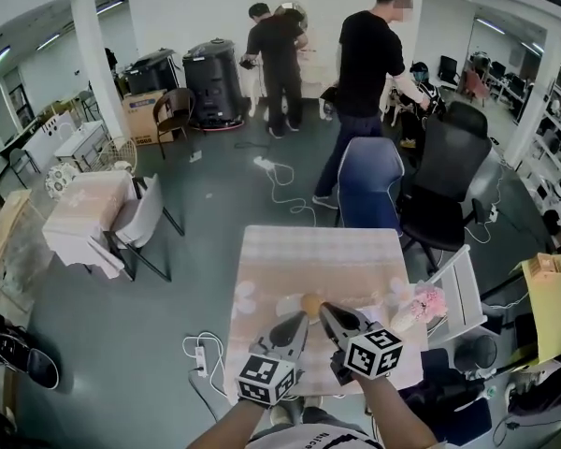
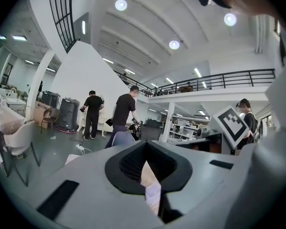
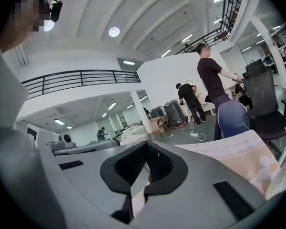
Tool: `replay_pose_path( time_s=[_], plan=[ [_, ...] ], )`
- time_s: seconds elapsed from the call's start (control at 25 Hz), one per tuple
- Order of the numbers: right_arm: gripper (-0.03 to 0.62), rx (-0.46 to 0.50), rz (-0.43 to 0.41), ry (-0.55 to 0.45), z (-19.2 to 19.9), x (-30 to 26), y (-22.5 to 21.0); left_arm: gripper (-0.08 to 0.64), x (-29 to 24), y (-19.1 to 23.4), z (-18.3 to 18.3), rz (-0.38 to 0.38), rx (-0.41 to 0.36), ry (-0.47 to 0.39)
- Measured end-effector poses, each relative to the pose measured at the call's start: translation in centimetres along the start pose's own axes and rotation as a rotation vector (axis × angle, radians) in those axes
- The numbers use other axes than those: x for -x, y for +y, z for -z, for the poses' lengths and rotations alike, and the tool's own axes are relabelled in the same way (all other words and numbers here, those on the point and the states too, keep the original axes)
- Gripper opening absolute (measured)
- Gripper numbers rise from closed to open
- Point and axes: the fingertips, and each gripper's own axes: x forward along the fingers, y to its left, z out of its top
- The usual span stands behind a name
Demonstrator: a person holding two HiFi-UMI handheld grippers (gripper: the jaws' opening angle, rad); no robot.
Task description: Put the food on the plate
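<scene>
One orange food piece (image 1: 310,302), one table (image 1: 309,251)

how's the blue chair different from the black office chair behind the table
The blue chair has a lower, rounded back, while the black office chair is taller and bulkier, with a headrest on top. The blue chair stands at the far edge of the table, and the black office chair sits off the table's far right corner. Nobody sits in either.
</scene>
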Motion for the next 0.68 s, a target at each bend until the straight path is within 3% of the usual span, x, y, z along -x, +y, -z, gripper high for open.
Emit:
replay_pose_path(
  time_s=[0.68],
  plan=[
    [0.017,0.027,-0.002,-0.005,-0.9,-0.1,0.1,0.005,-0.3,0.1,-1.4,-0.003,-0.02,-0.028]
  ],
)
